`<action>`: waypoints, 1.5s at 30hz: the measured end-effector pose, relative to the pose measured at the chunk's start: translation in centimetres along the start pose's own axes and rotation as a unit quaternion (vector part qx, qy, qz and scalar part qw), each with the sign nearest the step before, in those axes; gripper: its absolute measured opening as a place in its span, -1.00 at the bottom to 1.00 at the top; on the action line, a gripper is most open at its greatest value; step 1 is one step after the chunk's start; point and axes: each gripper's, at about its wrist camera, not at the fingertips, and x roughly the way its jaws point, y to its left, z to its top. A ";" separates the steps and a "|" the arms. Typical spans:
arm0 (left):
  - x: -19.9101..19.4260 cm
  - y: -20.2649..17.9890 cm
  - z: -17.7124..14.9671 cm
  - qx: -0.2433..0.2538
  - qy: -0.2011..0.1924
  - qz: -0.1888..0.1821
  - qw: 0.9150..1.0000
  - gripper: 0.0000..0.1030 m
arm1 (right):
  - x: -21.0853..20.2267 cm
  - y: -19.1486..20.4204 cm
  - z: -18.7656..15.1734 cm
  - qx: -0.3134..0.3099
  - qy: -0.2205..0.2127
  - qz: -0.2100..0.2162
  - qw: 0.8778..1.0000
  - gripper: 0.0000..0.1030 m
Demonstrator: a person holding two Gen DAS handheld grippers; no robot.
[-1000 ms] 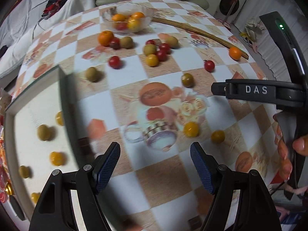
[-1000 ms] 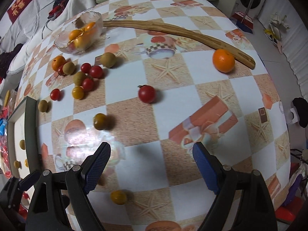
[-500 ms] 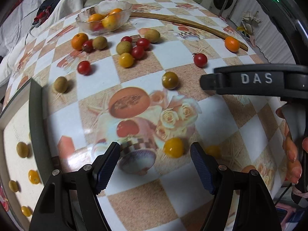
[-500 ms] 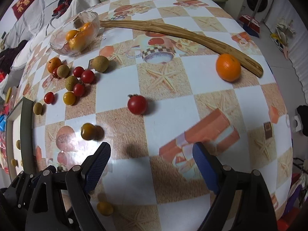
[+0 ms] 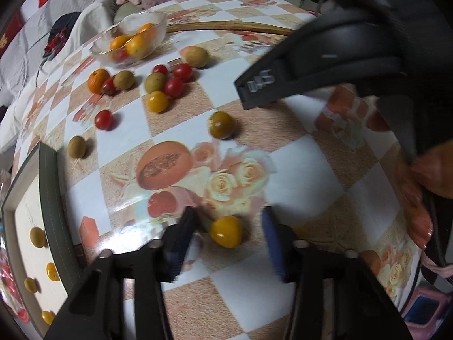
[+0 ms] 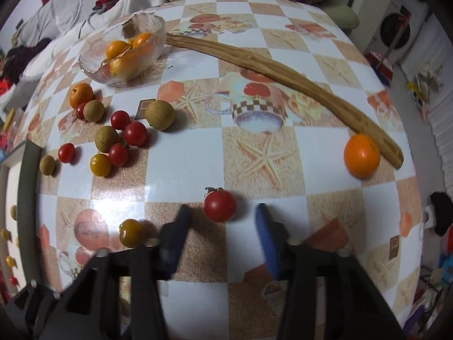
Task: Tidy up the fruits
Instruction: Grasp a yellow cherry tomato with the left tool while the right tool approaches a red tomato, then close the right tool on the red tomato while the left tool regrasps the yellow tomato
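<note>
Fruit lies scattered over the checked worktop (image 6: pixel 198 153), a few pieces already in the tray (image 5: pixel 28 212) at its left edge and in the glass bowl (image 6: pixel 124 53) at the far side, so the sorting looks to be at a double pick. The left gripper (image 5: pixel 226 233) is closing on a small, smooth yellow tomato (image 5: pixel 226 231) and the right gripper (image 6: pixel 222 218) on a glossy red cherry tomato (image 6: pixel 220 204) with its green stem. Each fruit sits on the worktop between the fingers with gaps at both sides, so nothing is grasped yet; next, I judge, both must close gently, then lift.
</note>
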 end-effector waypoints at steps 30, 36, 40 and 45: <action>-4.3 9.0 -1.7 -0.141 -0.006 -0.102 0.985 -0.60 | -3.9 1.4 -3.4 0.033 0.019 0.088 0.995 -0.54; -6.1 12.7 -3.5 -0.166 -0.022 -0.079 0.983 -0.60 | -4.6 5.3 -2.7 0.003 0.015 0.104 0.994 -0.54; -6.7 15.4 -5.3 -0.187 -0.022 -0.064 0.980 -0.60 | -4.9 8.2 -2.4 -0.018 0.014 0.115 0.993 -0.53; -7.0 17.3 -6.8 -0.198 -0.022 -0.053 0.979 -0.60 | -4.8 10.7 -2.7 -0.028 0.023 0.124 0.992 -0.54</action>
